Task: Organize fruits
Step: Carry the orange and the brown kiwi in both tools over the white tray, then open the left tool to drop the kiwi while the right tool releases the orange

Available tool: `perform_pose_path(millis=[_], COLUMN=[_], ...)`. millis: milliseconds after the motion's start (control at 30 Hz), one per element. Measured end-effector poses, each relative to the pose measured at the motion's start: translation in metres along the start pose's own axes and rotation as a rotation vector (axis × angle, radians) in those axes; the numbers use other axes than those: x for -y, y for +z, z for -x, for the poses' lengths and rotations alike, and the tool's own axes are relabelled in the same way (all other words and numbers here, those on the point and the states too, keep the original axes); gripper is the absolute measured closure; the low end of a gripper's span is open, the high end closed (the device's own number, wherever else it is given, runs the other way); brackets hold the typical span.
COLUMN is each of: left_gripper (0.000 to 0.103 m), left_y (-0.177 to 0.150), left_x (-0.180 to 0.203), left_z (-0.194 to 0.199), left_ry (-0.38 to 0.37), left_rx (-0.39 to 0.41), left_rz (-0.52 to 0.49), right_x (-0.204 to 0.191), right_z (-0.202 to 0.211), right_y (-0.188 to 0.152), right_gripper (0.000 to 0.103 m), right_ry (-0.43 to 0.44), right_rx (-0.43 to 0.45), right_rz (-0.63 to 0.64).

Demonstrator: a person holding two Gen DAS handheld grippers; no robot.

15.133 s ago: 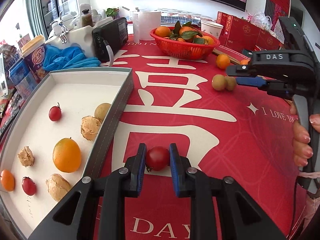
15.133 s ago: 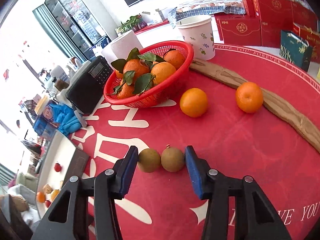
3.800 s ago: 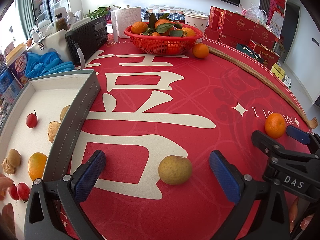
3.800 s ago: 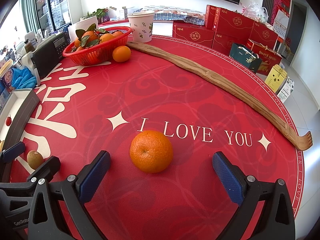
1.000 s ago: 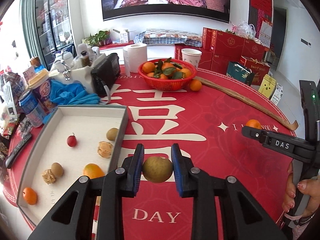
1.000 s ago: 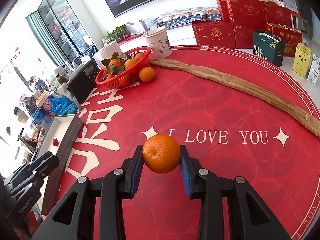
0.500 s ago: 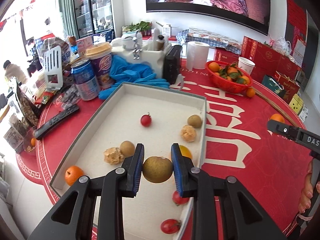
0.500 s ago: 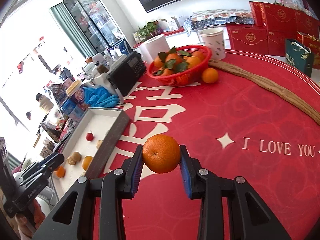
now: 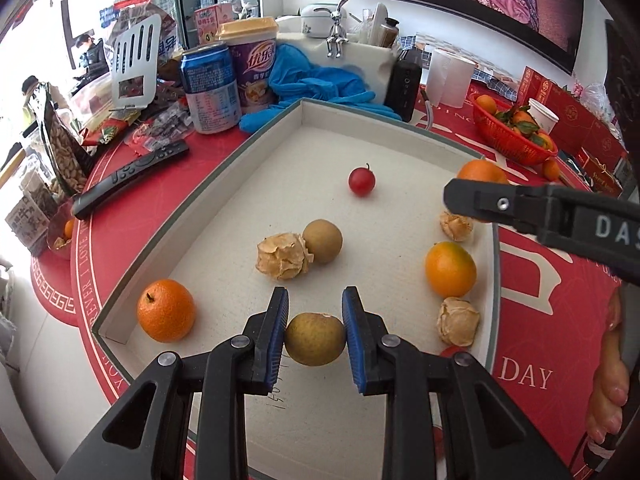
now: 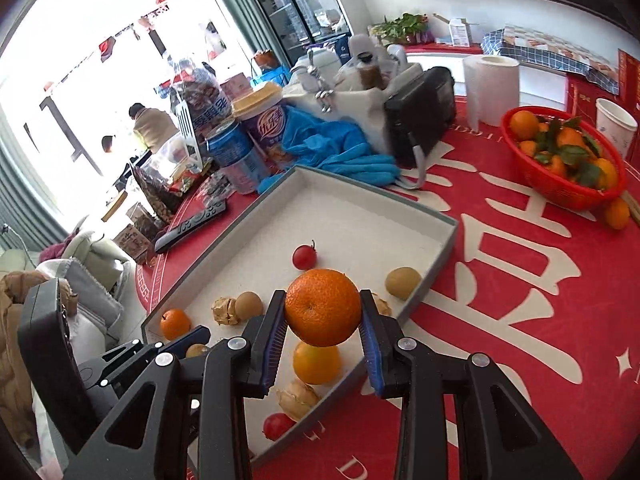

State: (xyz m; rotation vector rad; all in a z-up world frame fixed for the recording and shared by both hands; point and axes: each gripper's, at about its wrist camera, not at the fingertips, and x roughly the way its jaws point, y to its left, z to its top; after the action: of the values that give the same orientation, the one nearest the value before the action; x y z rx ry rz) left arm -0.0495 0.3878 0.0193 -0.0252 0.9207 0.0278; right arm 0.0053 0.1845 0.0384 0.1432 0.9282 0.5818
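Over the tray (image 9: 256, 148), round brown fruit (image 9: 315, 339)

Red table (image 9: 560, 312) bears grey tray (image 9: 224, 168), red basket (image 10: 560, 188).

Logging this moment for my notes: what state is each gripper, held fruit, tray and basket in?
Left gripper: shut on brown fruit, above tray.
Right gripper: shut on orange, above tray.
Tray: open, partly filled with fruit.
Basket: upright, full of oranges.
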Motion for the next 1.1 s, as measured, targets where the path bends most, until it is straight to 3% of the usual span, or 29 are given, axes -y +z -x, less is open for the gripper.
perform_pose_path(millis=[133, 400, 900, 967, 1000, 1033, 1100], left_gripper=[0.073, 0.073, 0.072, 0.065, 0.048, 0.024, 0.009], left_y=[-0.004, -0.004, 0.005, 0.006, 0.007, 0.008, 0.013], left_x=[-0.005, -0.009, 0.000, 0.001, 0.002, 0.002, 0.002], left_z=[-0.005, -0.009, -0.010, -0.007, -0.004, -0.001, 0.007], left_ry=[-0.008, -0.009, -0.003, -0.006, -0.004, 0.003, 0.010], left_rx=[-0.021, -0.033, -0.040, -0.022, -0.008, 0.005, 0.044], left_rz=[0.001, 0.002, -0.014, -0.013, -0.010, -0.005, 0.008], right_x=[0.001, -0.009, -0.023, -0.025, -0.025, -0.025, -0.026], right_z=[-0.029, -0.029, -0.037, -0.038, -0.038, -0.038, -0.036], right_y=[-0.008, -0.006, 0.003, 0.003, 0.004, 0.005, 0.008], right_gripper=[0.067, 0.067, 0.067, 0.067, 0.067, 0.067, 0.060], right_ry=[-0.025, -0.096, -0.144, -0.160, -0.164, -0.165, -0.172], right_rx=[-0.091, -0.113, -0.144, -0.152, -0.156, -0.160, -0.167], right_rz=[0.012, 0.090, 0.154, 0.163, 0.165, 0.164, 0.163])
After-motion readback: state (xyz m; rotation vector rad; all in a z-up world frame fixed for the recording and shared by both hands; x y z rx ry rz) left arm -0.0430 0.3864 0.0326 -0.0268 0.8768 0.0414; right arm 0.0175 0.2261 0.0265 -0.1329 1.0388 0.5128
